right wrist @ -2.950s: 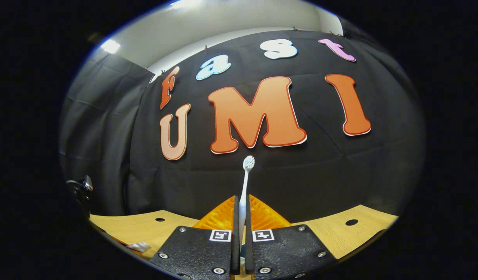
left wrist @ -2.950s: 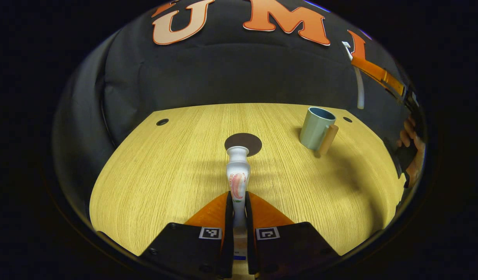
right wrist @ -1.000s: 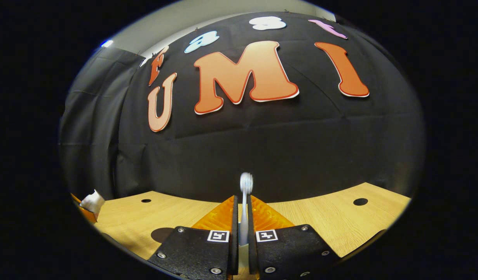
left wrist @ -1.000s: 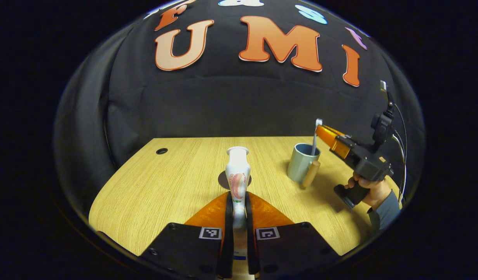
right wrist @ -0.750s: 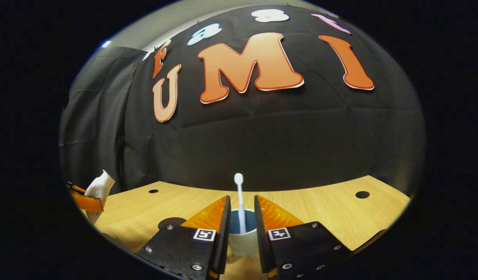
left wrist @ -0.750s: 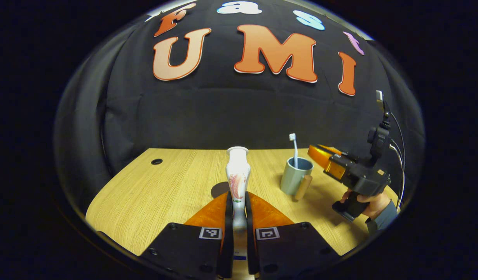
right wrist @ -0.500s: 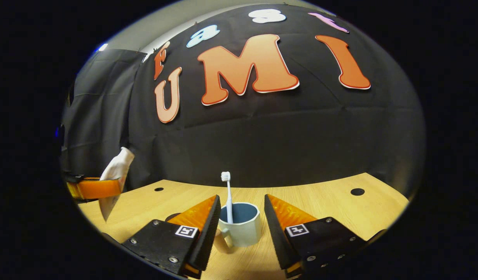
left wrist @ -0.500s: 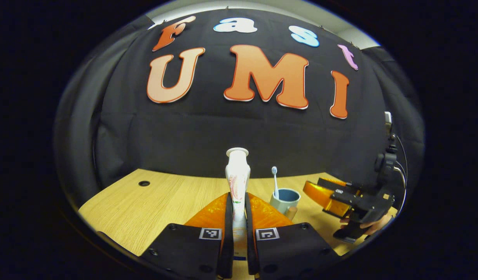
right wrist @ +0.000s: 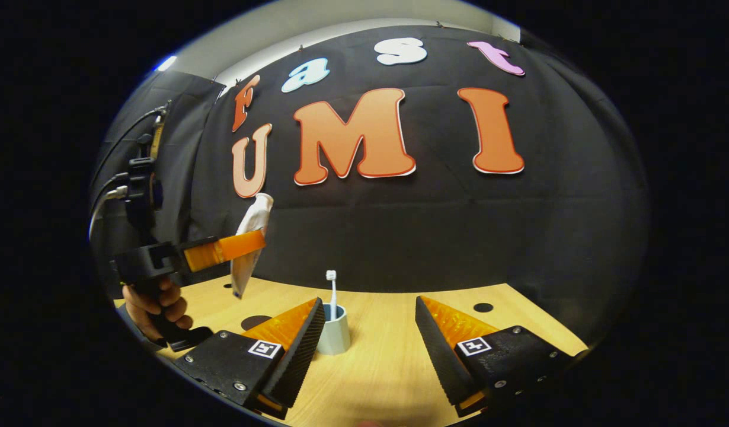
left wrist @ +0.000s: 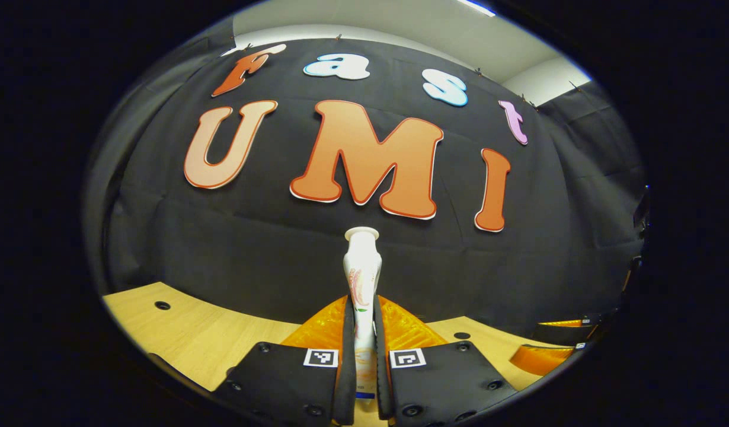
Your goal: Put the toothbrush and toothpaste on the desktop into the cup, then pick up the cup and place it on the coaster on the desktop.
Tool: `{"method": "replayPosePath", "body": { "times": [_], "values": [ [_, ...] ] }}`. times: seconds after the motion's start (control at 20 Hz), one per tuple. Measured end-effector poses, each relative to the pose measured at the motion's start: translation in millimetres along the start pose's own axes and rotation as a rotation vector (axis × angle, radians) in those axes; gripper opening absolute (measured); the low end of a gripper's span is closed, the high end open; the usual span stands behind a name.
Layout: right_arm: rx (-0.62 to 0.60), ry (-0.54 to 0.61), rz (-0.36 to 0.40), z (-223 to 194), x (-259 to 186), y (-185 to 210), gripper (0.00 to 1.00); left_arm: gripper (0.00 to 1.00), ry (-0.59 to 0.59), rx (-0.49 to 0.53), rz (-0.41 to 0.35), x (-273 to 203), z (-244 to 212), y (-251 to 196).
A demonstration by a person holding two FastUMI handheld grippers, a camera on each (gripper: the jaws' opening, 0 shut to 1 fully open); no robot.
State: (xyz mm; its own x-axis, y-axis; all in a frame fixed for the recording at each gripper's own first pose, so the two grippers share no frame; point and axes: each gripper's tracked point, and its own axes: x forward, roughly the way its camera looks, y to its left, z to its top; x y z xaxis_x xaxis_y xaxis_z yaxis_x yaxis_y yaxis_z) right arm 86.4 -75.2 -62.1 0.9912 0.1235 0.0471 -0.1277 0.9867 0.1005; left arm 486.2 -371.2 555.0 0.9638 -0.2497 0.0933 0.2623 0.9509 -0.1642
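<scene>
1. The left gripper [left wrist: 363, 332] is clamped on the toothpaste tube [left wrist: 362, 270]; both fingers press its lower part, and the tube stands upright with its cap end on top.
2. In the right gripper view that gripper [right wrist: 225, 249] hangs in the air, up and to the left of the cup, gripping the tube [right wrist: 249, 243] at its middle, with a hand [right wrist: 157, 308] on its handle.
3. The right gripper [right wrist: 369, 350] has its jaws wide apart, holding nothing.
4. The cup [right wrist: 333, 328] stands upright on the wooden desk [right wrist: 388, 356], just beyond the left finger.
5. The toothbrush [right wrist: 332, 292] stands in the cup, bristles up.
6. The dark round coaster [right wrist: 255, 322] lies on the desk left of the cup, apart from it.
</scene>
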Motion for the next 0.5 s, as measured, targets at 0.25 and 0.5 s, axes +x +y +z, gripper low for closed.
{"method": "replayPosePath", "body": {
  "times": [0.25, 0.5],
  "values": [
    [-0.030, 0.003, -0.042, -4, -34, -22, 0.93, 0.17, -0.035, -0.028, -0.058, 50, -17, -16],
    [-0.029, 0.041, -0.027, -18, -37, -21, 0.93, 0.18, 0.017, 0.010, -0.103, 84, -62, -26]
  ]
}}
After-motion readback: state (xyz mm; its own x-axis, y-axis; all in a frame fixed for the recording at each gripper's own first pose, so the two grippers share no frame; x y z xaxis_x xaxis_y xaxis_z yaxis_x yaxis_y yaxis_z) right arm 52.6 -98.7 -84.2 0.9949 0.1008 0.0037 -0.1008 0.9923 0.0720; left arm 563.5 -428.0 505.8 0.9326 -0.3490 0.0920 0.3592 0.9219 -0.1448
